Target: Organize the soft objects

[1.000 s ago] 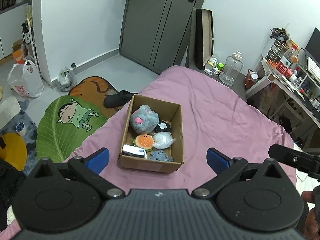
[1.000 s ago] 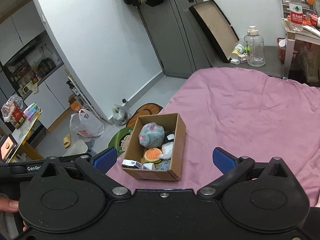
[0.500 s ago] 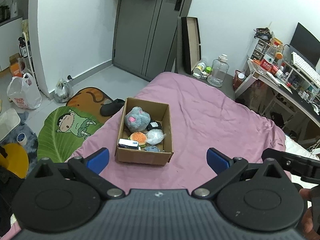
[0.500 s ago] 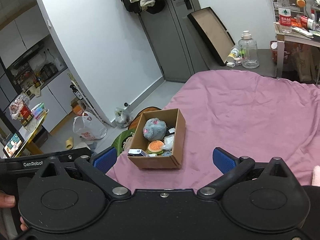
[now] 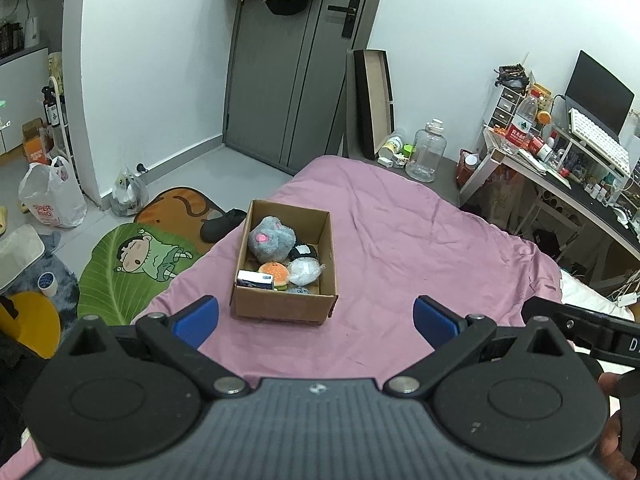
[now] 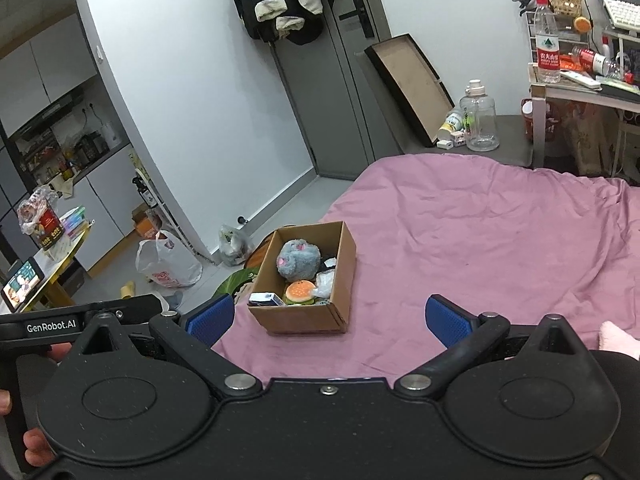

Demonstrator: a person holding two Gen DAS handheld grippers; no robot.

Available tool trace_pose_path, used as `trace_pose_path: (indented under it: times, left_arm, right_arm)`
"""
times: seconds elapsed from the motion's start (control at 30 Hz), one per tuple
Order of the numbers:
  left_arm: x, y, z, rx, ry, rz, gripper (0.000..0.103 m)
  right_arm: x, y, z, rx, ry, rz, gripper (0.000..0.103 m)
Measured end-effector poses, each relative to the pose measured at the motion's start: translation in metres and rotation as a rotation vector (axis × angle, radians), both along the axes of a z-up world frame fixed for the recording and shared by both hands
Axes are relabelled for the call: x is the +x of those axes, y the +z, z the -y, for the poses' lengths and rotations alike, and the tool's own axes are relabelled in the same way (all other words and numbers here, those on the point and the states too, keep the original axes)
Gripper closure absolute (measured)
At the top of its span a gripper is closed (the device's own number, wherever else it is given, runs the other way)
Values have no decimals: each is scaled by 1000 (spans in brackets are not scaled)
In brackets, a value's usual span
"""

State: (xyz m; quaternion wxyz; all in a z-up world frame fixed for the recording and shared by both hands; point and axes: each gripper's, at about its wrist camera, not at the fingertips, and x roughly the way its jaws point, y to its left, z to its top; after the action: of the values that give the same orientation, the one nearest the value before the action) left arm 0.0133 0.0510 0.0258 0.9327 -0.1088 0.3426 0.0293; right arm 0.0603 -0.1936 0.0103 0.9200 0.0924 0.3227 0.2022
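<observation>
A brown cardboard box (image 5: 326,240) (image 6: 344,268) sits on the pink bed sheet (image 5: 420,248) (image 6: 480,232) near its left edge. Inside lie a grey plush (image 5: 271,239) (image 6: 298,259), a burger toy (image 5: 274,273) (image 6: 299,291), a white soft bag (image 5: 305,271), a dark item (image 5: 303,251) and a small white and blue carton (image 5: 255,279) (image 6: 265,299). My left gripper (image 5: 316,316) is open, well short of the box, with nothing between its fingers. My right gripper (image 6: 330,316) is open too, held back from the box and empty.
A leaf-shaped rug (image 5: 132,268) and plastic bags (image 5: 52,196) lie on the floor left of the bed. A large clear jug (image 5: 430,154) stands on a grey ledge beyond the bed. A cluttered desk (image 5: 560,168) is at the right. A grey door (image 5: 292,72) is behind.
Both grippers have pulled back and up from the box, so it looks smaller and farther. More of the door and hanging clothes has come into view. Both stay open.
</observation>
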Motion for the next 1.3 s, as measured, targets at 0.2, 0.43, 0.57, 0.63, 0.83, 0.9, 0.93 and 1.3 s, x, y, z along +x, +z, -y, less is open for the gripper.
trace_pose_path:
  times: [0.2, 0.43, 0.57, 0.63, 0.83, 0.9, 0.93, 1.3]
  left_arm:
    - [-11, 5, 7, 15, 0, 16, 0]
    - [-20, 9, 12, 14, -9, 24, 0]
    - [-22, 10, 14, 13, -8, 25, 0]
    - [-24, 11, 16, 13, -5, 27, 0]
    - [-26, 13, 18, 15, -6, 30, 0]
    - [-28, 14, 19, 18, -11, 31, 0]
    - [-29, 15, 19, 20, -13, 29, 0]
    - [-26, 14, 20, 30, -16, 18, 0]
  right_arm:
    - [-12, 3, 5, -2, -7, 17, 0]
    - [-22, 8, 12, -12, -11, 32, 0]
    - [-23, 10, 18, -5, -23, 36, 0]
    - [-26, 11, 19, -8, -24, 40, 0]
    - [-29, 10, 20, -12, -26, 42, 0]
    - [-30, 10, 21, -9, -30, 42, 0]
    - [-30, 10, 22, -7, -33, 41, 0]
    - [-30, 8, 26, -9, -37, 37, 0]
